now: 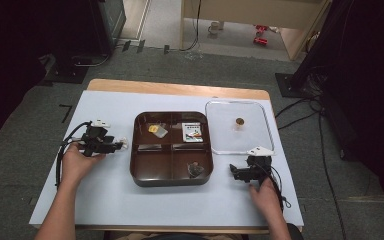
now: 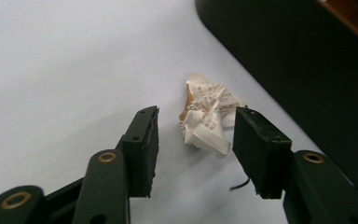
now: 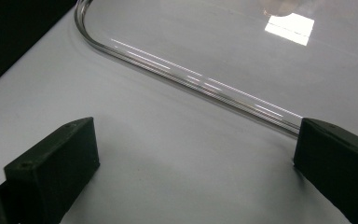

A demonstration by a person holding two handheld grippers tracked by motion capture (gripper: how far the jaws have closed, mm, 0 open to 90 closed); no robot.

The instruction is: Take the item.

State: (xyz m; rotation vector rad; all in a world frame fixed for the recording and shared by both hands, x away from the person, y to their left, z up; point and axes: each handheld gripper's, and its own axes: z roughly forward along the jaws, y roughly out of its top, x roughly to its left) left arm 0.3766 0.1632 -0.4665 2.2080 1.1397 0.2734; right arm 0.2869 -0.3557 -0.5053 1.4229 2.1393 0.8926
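A dark brown tray (image 1: 171,172) sits on the white table (image 1: 110,195); the crumpled wrapper (image 2: 208,116) is white (grey print, tan patch).

Black tongs (image 2: 196,140) with brass-coloured rivets; black cables trailing; grey three-cornered plate on the right tongs (image 3: 196,172).

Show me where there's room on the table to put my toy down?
The widest bare patch is the white table cover along the near edge, below the dark brown four-compartment tray. Another strip runs behind the tray and the clear plastic lid. It is crowded left of the tray, where the left gripper straddles a crumpled white wrapper, and around the right gripper.
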